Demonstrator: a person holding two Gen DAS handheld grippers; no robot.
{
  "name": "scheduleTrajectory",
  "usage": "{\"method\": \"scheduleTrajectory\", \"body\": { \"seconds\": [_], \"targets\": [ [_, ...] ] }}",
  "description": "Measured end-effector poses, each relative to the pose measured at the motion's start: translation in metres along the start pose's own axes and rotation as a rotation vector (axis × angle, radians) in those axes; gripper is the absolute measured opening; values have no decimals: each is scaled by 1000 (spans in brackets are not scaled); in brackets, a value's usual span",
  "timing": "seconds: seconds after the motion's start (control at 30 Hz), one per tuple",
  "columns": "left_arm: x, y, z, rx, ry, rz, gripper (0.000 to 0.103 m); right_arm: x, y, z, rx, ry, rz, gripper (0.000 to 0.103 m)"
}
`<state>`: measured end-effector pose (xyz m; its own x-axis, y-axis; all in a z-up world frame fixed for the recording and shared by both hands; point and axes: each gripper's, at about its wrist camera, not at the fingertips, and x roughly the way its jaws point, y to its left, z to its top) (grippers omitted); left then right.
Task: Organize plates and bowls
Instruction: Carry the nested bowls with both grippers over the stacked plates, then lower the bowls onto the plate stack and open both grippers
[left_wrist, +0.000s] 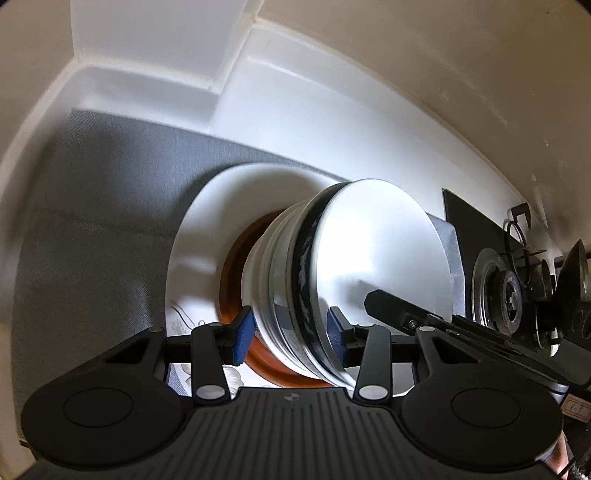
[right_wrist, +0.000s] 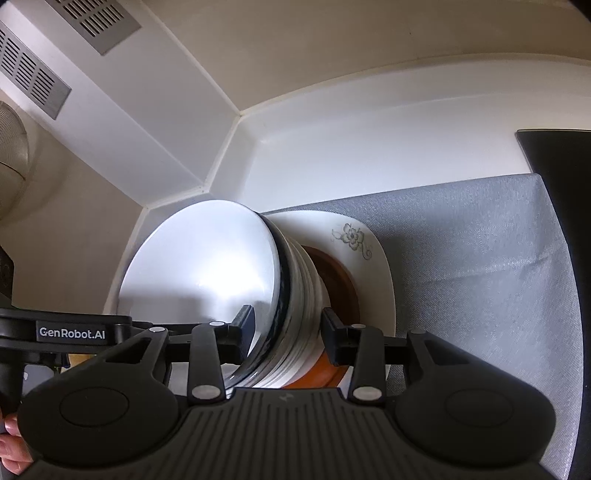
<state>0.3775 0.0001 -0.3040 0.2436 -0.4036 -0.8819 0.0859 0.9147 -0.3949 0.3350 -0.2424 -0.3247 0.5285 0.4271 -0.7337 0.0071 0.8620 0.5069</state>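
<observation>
A white counter (right_wrist: 332, 147) carries a grey mat (right_wrist: 480, 258); a flowered white plate (right_wrist: 373, 258) lies on it.

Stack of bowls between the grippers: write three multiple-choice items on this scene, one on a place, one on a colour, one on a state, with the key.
1. Where does the brown plate sit?
A. on the white flowered plate
B. in a drawer
C. on top of the bowls

2. What colour is the mat?
A. red
B. grey
C. green

3. How does the left gripper stand to the stack of bowls?
A. far from it
B. one finger on each side of it
C. beneath it

Key: 1 A, the white rim rings the brown plate; 2 B, the cloth is grey in both views; 3 B, the blue pads flank the stack.
</observation>
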Motion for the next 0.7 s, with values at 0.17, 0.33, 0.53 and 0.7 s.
{"method": "scheduleTrajectory", "body": {
  "seconds": [0.17,0.33,0.53,0.7],
  "targets": [
    [1,-1,-3,13,-17,6,46,0,1,-5,1,-31,-5,44],
    [-13,-8,-14,70,-104,26,54,-11,1,-16,62,-71,-9,76],
    [-54,-27,-38,180,-227,73,77,-59,25,-45,-2,-167,-113,87],
    [-108,-50,-72,223,-306,79,87,-103,50,-74,-34,-188,-206,90]
  ]
}}
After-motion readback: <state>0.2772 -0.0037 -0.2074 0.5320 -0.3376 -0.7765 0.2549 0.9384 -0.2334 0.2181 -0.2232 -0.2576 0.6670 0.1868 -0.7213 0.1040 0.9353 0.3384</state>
